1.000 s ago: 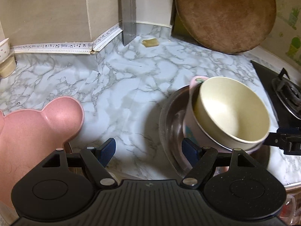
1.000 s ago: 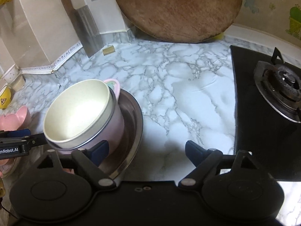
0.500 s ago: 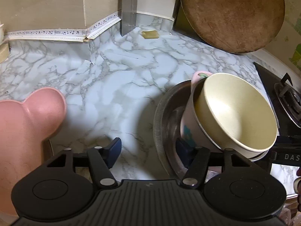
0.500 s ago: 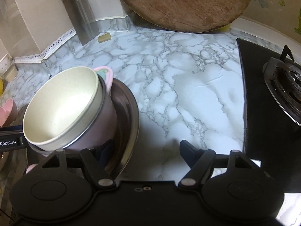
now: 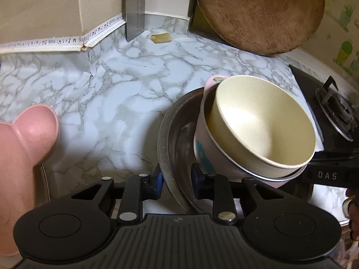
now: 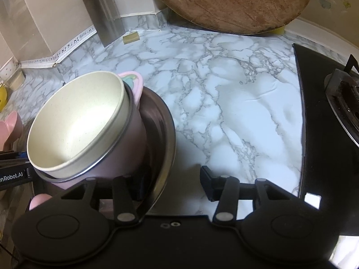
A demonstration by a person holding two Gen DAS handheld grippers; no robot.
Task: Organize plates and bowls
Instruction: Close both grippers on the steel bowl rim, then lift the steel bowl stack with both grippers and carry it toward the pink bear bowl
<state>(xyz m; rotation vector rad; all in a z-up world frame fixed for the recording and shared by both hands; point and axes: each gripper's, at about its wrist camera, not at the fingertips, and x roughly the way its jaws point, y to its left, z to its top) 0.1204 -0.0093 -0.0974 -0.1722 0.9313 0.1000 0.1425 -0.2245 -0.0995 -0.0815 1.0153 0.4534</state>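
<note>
Pink plate [image 5: 20, 157] w/ bear ears sits at far left on the marble counter [image 5: 116, 94], partly cut off by the frame edge; a sliver of it shows at left in the right wrist view too [image 6: 10, 127].

Left gripper [image 5: 176, 180] – jaws closing, one finger either side of the near rim of the steel plate [image 5: 167, 134]. Outer pad [image 5: 157, 181] looks to be against the rim's outside, inner pad [image 5: 198, 179] just inside it, by the pink bowl's base. Can't tell if they press yet.

On the steel plate: pink bowl [image 5: 205, 154] w/ a teal print and a small handle tab, tilted, metal band round its lip. Cream bowl [image 5: 264, 123] nested inside it, also tilted, mouth facing the cams.

Right gripper [image 6: 172, 181] – jaws closing, gap wider than the left's. Its left finger [image 6: 136, 186] is inside the steel plate [image 6: 166, 134] beside the pink bowl [image 6: 130, 148], right finger [image 6: 208, 179] outside over bare counter [image 6: 224, 112], well off the rim. No grip yet.

Back: cleaver [image 6: 105, 20] leaning on the wall, small yellow block [image 6: 132, 37] near it, round wood board [image 6: 231, 2] propped up. Far right – black stove [image 6: 325, 134] w/ burner [image 6: 345, 103].
</note>
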